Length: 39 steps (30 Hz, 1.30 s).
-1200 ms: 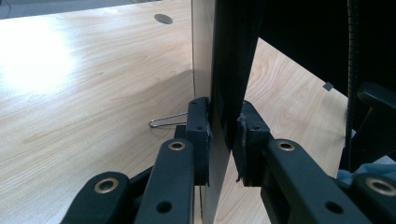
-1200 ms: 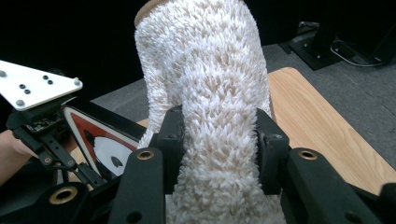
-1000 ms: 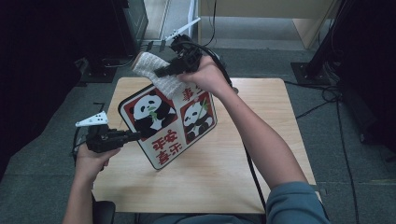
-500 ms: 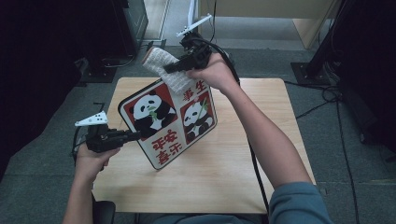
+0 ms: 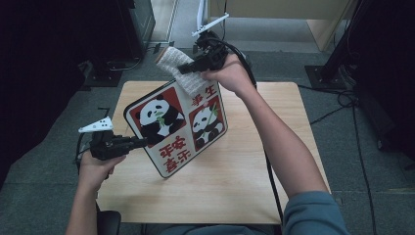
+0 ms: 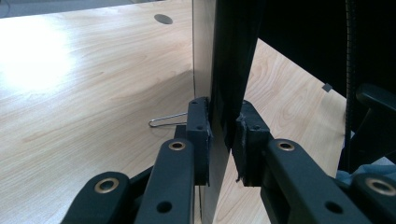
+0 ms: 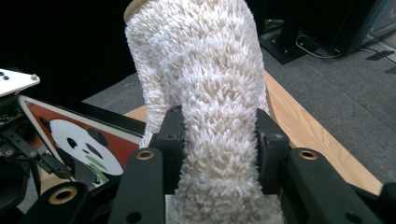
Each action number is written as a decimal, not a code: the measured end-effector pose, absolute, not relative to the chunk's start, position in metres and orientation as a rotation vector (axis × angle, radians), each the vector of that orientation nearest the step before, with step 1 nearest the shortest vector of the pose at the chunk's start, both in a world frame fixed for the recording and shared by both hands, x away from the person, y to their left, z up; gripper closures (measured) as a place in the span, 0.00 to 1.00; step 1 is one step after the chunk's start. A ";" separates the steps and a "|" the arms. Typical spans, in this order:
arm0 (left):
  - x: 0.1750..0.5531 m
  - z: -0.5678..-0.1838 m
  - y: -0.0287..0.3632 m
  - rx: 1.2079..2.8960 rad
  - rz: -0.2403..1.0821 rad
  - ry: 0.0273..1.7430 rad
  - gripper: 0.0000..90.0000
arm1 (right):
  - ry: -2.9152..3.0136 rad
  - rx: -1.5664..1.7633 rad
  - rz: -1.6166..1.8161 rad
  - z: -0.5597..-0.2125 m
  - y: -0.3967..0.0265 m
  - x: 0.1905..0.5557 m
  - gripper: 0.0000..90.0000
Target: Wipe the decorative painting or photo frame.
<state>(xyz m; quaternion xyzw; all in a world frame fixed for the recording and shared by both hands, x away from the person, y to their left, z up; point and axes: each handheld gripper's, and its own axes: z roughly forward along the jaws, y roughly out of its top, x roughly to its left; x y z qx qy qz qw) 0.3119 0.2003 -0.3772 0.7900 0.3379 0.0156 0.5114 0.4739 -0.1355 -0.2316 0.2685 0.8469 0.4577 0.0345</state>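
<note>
— What has been moved? 
— The fluffy cloth (image 5: 182,70), pinched by the right gripper (image 5: 188,68), has been carried past the board's top edge. 
— And the panda board (image 5: 177,128)? 
— It is clamped upright on the table (image 5: 254,176) by the left gripper (image 5: 138,142); wiping is judged underway, and a return stroke down its face is called for.

High view sits above my side, facing forward and down: whole table (image 5: 293,107) in frame, my forearms entering at 6 o'clock, board (image 5: 176,127) mid-frame. Left gripper view rides my left gripper (image 6: 223,135), very close, looking along the jaws up the board's (image 6: 231,56) edge toward 12, tabletop (image 6: 84,84) at 9. Right gripper view rides my right gripper (image 7: 219,140), very close, cloth (image 7: 205,84) ahead at 12. It shares the board's panda (image 7: 84,149) at 8 with the high view; my left gripper (image 7: 14,116) too.
</note>
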 end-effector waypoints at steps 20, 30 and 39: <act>0.312 -0.377 0.200 1.901 0.045 0.812 0.88 | 2.557 0.899 1.376 -0.230 -0.152 0.481 0.70; 0.312 -0.377 0.200 1.901 0.044 0.812 0.88 | 2.559 0.924 1.321 -0.225 -0.158 0.485 0.70; 0.312 -0.377 0.200 1.900 0.044 0.816 0.88 | 2.545 0.953 1.295 -0.223 -0.168 0.492 0.70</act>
